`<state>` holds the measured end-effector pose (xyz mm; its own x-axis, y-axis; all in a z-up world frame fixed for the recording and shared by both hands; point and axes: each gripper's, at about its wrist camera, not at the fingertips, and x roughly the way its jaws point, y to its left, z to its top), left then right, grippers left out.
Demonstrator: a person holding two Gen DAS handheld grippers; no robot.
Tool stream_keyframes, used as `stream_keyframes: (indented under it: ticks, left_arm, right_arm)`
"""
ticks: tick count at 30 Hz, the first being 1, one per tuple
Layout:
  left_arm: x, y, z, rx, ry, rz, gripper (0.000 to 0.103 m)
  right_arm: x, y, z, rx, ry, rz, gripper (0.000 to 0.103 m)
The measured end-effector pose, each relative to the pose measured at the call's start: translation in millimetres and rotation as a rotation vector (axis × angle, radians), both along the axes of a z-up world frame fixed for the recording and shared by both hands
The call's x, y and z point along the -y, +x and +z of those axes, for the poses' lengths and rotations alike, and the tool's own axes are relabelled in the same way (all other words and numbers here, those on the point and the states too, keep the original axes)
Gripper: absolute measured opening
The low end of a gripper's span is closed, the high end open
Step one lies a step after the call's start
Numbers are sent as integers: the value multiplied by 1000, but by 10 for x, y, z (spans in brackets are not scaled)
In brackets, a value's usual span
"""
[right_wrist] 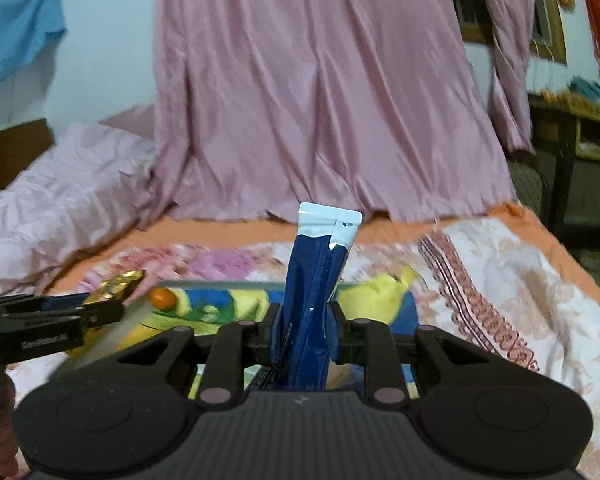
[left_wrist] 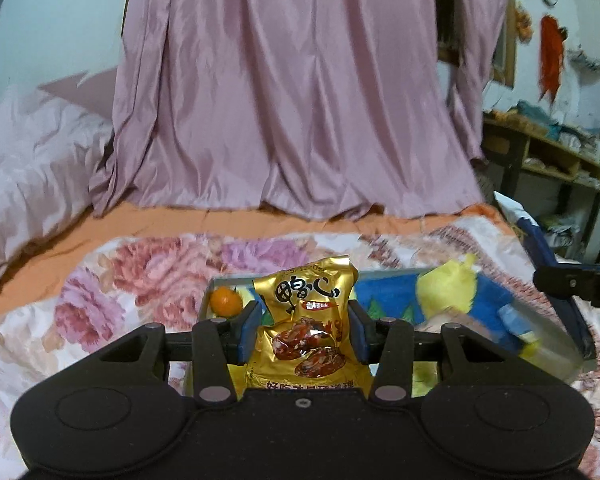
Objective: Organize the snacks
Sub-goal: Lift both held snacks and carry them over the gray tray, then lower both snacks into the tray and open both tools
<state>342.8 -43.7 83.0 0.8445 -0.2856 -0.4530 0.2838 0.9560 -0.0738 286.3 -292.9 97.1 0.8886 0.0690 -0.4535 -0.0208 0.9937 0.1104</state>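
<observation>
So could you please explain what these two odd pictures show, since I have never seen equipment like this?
No robot here: a person holds a two-finger gripper in each hand, and each carries a fisheye camera looking along its fingers. The black shape at the bottom of each picture is the tool itself. One picture is from the left gripper, which is shut on a gold snack packet. The other is from the right gripper, shut on a blue packet. Below them, on a flowered blanket, lies an open box holding a small orange and a yellow wrapped snack. A pink curtain hangs behind.
</observation>
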Motion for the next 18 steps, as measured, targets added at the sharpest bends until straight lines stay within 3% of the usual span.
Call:
stream_keyframes:
  ticks: [9, 18]
  left_arm:
    - [176, 240, -289, -88, 17, 7, 48]
    - [244, 214, -350, -105, 63, 5, 53]
  right_arm:
    - [0, 278, -344, -119, -17, -37, 28]
    - [-20, 196, -320, -107, -9, -31, 29]
